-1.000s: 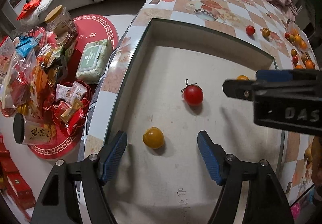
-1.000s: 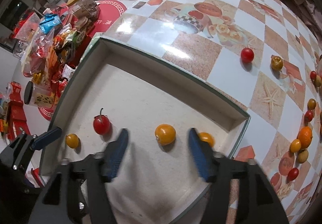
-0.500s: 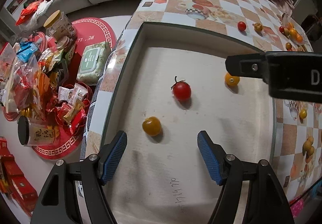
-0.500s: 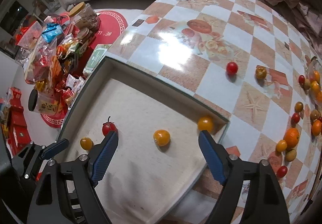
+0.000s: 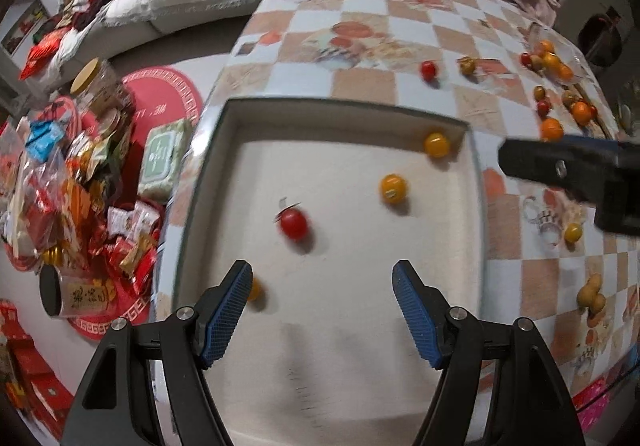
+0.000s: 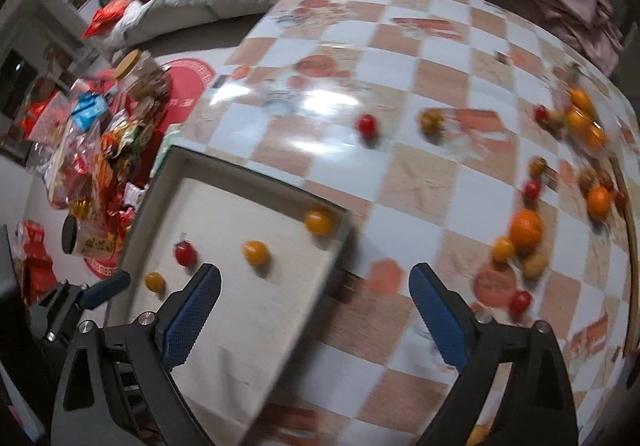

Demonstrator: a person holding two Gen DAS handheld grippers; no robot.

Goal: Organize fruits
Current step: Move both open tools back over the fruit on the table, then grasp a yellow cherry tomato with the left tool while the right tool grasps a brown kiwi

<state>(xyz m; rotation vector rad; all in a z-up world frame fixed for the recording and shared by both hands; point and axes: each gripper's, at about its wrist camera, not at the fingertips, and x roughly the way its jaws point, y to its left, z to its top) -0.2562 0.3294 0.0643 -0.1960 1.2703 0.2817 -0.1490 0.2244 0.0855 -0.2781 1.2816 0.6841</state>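
Four small fruits (image 5: pixel 393 187) lie apart in the shallow tray (image 5: pixel 478 205) on the checkered bench (image 6: pixel 420 173). Left tongs (image 5: pixel 322 312) hang spread and empty above it; right tongs (image 6: pixel 314 312) are opening, nothing between them.

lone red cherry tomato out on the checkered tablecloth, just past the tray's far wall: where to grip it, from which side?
Grip the small round red cherry tomato across its widest part, coming from above. It is a smooth ball on the flat checkered tablecloth with bare cloth around it, so fingers fit either side. The dull yellow tomato beside it sits apart. The right gripper, jaws opening and empty, looks closer.
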